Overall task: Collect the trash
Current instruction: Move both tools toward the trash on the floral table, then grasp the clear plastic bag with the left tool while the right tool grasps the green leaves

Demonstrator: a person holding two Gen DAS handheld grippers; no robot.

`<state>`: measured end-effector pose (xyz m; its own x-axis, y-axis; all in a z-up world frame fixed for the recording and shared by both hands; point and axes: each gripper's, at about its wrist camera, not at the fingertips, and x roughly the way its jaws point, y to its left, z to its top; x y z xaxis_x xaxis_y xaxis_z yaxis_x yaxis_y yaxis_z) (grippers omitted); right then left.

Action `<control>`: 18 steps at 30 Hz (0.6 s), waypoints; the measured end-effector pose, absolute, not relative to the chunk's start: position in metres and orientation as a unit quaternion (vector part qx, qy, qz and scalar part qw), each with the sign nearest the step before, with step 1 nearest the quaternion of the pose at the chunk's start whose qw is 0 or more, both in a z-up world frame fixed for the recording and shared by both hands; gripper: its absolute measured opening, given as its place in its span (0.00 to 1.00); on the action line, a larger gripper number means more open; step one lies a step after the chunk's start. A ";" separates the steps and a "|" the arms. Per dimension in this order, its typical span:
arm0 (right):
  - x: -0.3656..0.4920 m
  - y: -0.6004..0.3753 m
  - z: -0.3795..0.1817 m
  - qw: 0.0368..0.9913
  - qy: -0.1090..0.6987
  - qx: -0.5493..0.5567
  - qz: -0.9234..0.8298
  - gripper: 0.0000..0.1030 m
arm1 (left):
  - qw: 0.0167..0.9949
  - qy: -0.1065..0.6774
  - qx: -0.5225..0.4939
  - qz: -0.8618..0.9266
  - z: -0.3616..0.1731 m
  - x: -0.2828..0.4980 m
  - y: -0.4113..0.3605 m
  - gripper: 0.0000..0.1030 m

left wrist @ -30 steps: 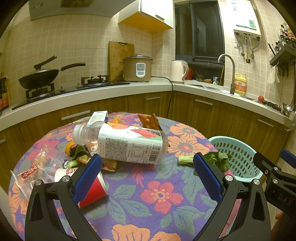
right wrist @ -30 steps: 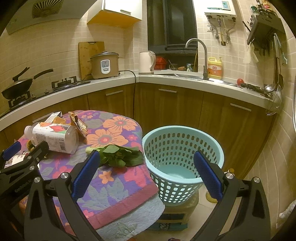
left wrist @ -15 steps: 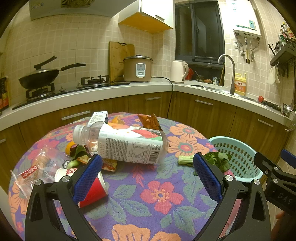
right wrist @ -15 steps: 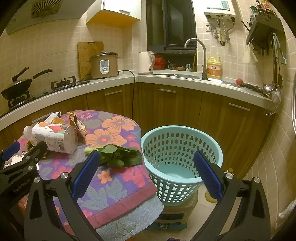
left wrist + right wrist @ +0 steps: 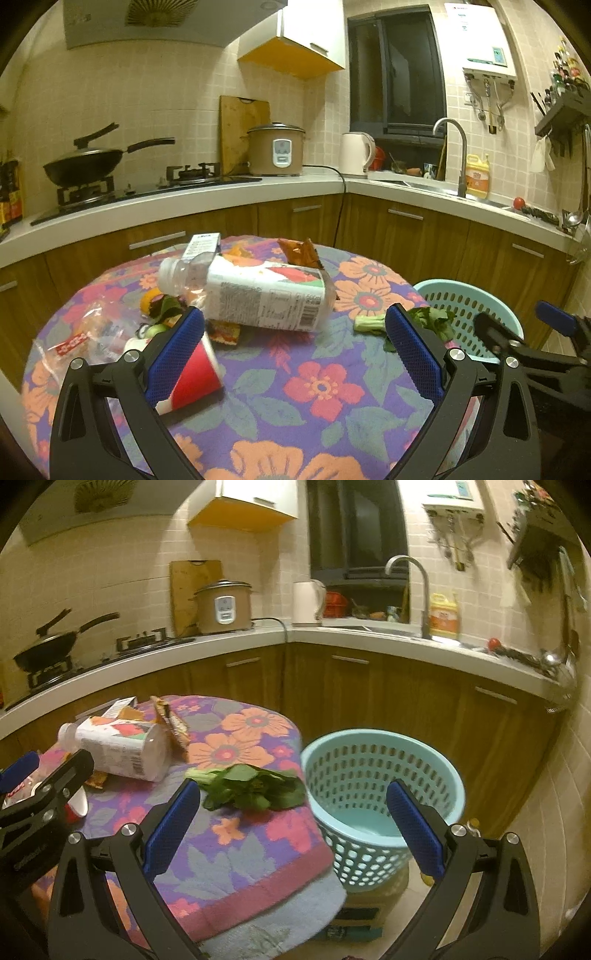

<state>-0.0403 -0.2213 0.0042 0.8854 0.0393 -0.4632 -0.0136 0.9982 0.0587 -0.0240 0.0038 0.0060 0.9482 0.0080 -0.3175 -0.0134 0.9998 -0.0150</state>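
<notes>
Plastic bottle (image 5: pixel 255 295), "500ml" label, jaws wide

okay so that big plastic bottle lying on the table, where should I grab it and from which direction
Grip the plastic bottle across the middle of its labelled body, coming down from above. It lies on its side, cap end toward the left, so its round sides face front and back. The open left gripper is nearest, and its gap looks wide enough.

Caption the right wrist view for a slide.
Open right gripper hovers between leafy greens on the floral table and the empty blue basket.
</notes>
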 end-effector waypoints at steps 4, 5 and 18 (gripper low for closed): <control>-0.031 -0.214 0.005 0.971 0.234 0.019 0.036 0.94 | 0.986 0.166 -0.030 0.015 0.013 -0.040 0.028 0.92; -0.029 -0.211 0.005 0.971 0.233 0.016 0.043 0.94 | 0.985 0.168 -0.032 0.025 0.014 -0.044 0.037 0.92; 0.000 -0.187 0.004 0.972 0.216 -0.020 0.092 0.88 | 0.960 0.210 -0.122 0.142 0.010 -0.060 0.201 0.91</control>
